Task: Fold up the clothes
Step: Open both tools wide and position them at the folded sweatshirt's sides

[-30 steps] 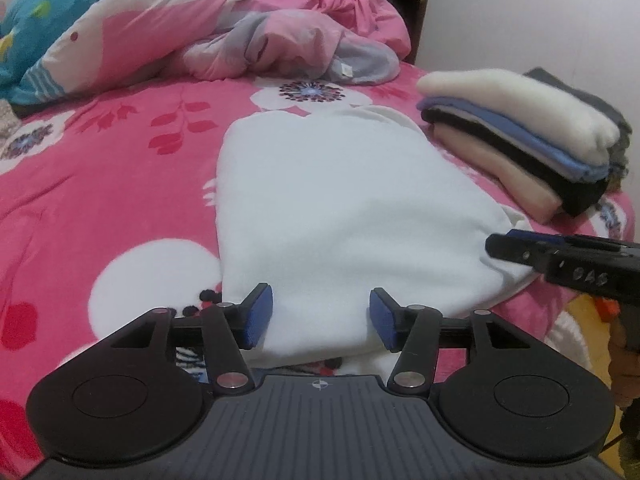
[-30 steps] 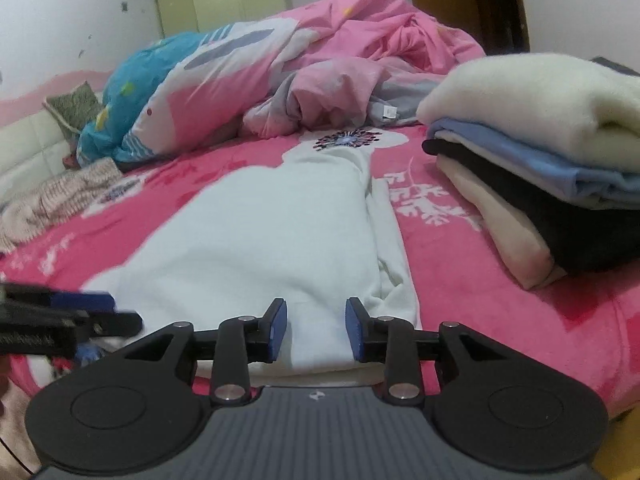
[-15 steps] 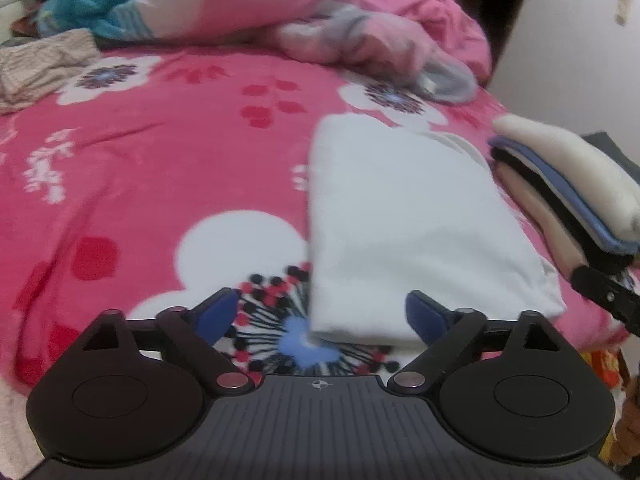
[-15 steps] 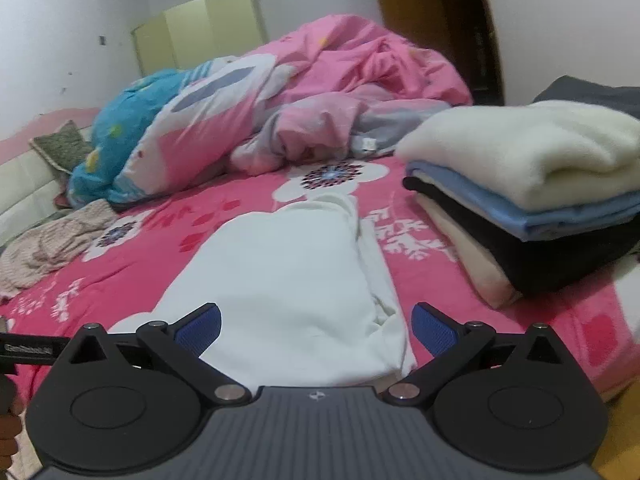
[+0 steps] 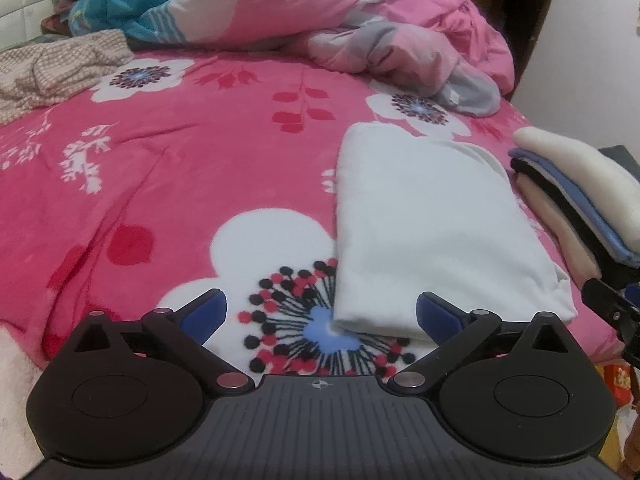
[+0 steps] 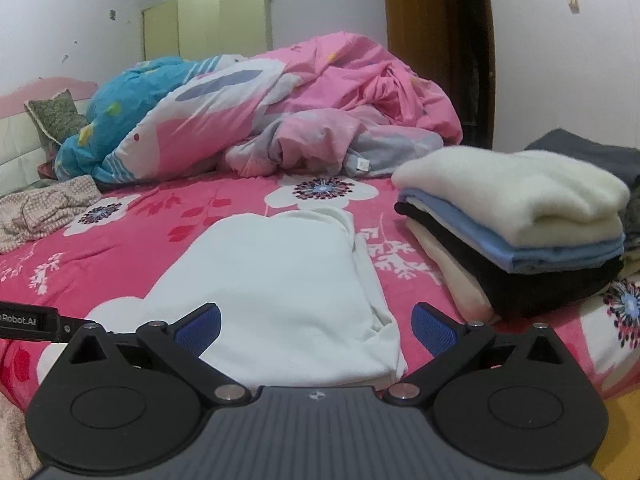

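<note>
Since a second ago both grippers have let go of the near hem and spread wide, and the left gripper (image 5: 322, 314) has swung leftward, so the garment now sits to the right in its view. The right gripper (image 6: 316, 326) also stands spread, holding nothing. The white soft knit garment (image 5: 432, 224) lies as a long folded panel on the pink flower-printed fleece blanket (image 5: 168, 184), just left of the stack of folded cream, blue, black and beige clothes (image 6: 516, 232).

Risks, as I judge them: the loose flap along the garment's right edge could slip out if the panel is lifted or folded end to end, and a one-sided pinch would skew the layers. The stack is close, so a sweep to the right may knock it.

The right wrist view shows that layered right edge (image 6: 370, 280) and the stack's full height; the left wrist view shows the garment's clean left fold and the crumpled checked beige cloth (image 5: 56, 70) far left more plainly.
</note>
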The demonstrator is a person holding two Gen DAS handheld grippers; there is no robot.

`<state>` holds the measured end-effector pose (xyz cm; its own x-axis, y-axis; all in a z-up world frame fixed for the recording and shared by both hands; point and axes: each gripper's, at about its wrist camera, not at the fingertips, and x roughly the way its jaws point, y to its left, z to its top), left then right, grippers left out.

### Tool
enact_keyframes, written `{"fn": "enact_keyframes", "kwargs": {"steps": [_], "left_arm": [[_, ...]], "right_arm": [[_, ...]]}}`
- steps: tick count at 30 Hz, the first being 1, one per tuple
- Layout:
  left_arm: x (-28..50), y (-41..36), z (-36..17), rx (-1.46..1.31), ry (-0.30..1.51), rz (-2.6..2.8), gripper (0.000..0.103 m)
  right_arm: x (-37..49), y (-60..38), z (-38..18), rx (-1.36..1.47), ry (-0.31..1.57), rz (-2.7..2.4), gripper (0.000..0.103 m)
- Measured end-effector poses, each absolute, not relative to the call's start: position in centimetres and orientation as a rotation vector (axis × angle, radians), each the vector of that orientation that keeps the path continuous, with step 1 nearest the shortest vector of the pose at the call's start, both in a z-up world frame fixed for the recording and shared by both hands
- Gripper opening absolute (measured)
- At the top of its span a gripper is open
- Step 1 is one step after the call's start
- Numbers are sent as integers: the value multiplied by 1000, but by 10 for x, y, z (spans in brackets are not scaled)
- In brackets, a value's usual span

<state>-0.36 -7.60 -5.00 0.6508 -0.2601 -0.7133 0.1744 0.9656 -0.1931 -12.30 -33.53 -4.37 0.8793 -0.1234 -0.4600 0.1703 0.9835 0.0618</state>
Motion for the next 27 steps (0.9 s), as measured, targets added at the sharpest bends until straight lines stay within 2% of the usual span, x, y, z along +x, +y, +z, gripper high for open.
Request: {"fn": "enact_keyframes", "kwargs": {"steps": [27], "left_arm": [[-1, -69, -60, -50, 831, -117, 103]], "right_arm": [[-113, -312, -53, -76, 515, -142, 103]]}}
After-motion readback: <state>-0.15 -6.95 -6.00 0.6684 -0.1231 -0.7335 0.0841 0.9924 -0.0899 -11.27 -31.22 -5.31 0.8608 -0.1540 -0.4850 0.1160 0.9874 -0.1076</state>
